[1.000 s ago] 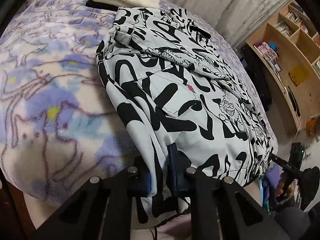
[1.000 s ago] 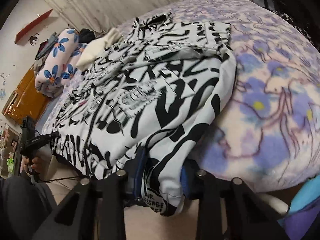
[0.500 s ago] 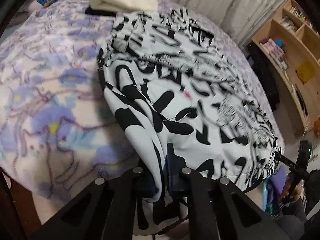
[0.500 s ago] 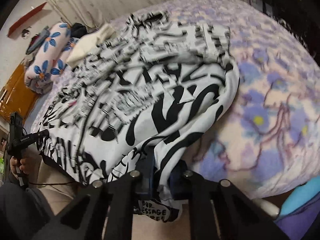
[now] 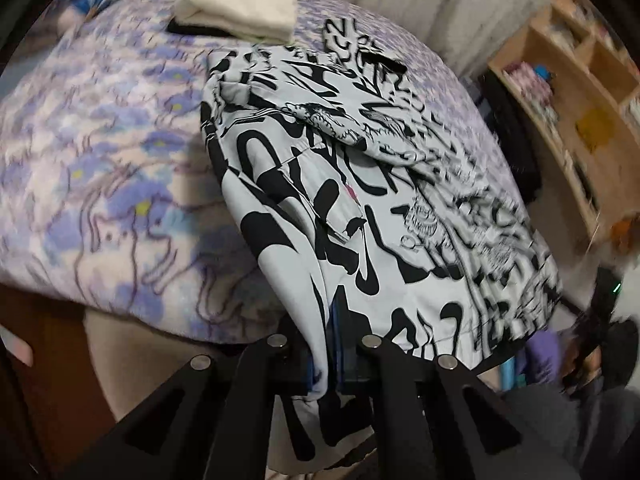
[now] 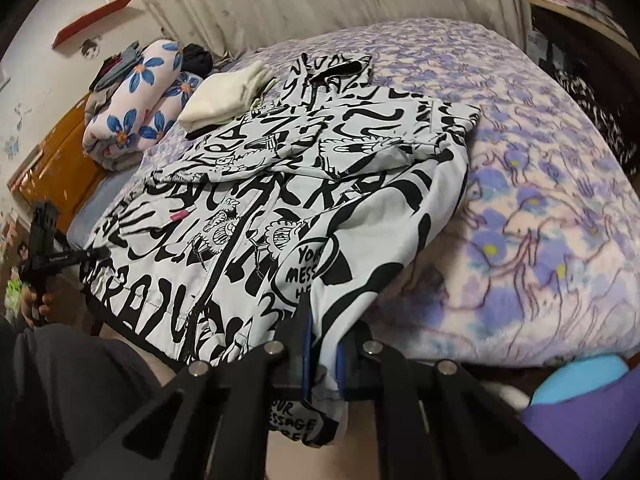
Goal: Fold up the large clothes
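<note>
Jacket (image 6: pixel 280 208) hem clamped; cream towel (image 6: pixel 224 92) beside collar

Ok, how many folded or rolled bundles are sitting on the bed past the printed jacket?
2 that I can see: a cream folded garment just beyond the jacket, and a rolled blue-flower blanket further left by the wall. Others may be hidden behind them.

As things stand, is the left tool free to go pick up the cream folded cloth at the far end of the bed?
Probably not: the left tool is shut on the jacket hem, with the cream folded cloth beyond it.
</note>
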`<state>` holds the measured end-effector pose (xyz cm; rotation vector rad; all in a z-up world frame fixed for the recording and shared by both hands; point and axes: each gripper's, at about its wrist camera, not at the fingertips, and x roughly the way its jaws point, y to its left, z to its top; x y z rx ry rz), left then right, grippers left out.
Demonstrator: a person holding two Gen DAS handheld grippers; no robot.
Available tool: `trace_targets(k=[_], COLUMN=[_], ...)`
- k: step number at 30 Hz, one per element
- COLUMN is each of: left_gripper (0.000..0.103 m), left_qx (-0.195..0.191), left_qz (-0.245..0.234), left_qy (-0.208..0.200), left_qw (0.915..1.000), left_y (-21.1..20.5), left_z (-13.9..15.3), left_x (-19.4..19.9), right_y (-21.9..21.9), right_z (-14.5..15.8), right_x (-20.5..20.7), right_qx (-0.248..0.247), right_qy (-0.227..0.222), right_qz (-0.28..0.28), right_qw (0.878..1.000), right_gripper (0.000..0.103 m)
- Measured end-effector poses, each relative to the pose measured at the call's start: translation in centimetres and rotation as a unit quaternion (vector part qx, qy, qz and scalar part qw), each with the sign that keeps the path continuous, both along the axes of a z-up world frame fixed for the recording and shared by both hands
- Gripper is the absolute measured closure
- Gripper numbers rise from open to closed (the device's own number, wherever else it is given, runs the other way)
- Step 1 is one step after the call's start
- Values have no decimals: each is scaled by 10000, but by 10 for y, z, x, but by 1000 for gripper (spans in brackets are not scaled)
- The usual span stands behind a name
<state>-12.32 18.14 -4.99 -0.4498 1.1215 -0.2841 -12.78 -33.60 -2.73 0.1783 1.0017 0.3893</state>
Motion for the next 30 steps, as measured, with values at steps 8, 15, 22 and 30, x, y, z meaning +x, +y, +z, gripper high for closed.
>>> trace_targets(k=[8, 15, 22, 30], left_gripper=[99, 98, 86, 14], left_qx=[-475, -597, -544, -733], left_qz=[169, 450, 696, 1241], left_qy=[-489, -922, -678, -893], left_qw=[9975, 9929, 9938, 9855], left_y=[6, 11, 18, 35], left_z=[25, 54, 47, 26], left_x=[41, 120, 235, 307], right_y=[-9, -17, -28, -31], right_z=[26, 55, 44, 5], right_x=[46, 129, 233, 302], right_qx=[848, 1328, 1357, 1974], right_qy=[-354, -615, -201, 12], right_qz=[-373, -871, -1474, -1766], right_qw=[9951, 9854, 9795, 9643], right_gripper=[95, 95, 87, 38])
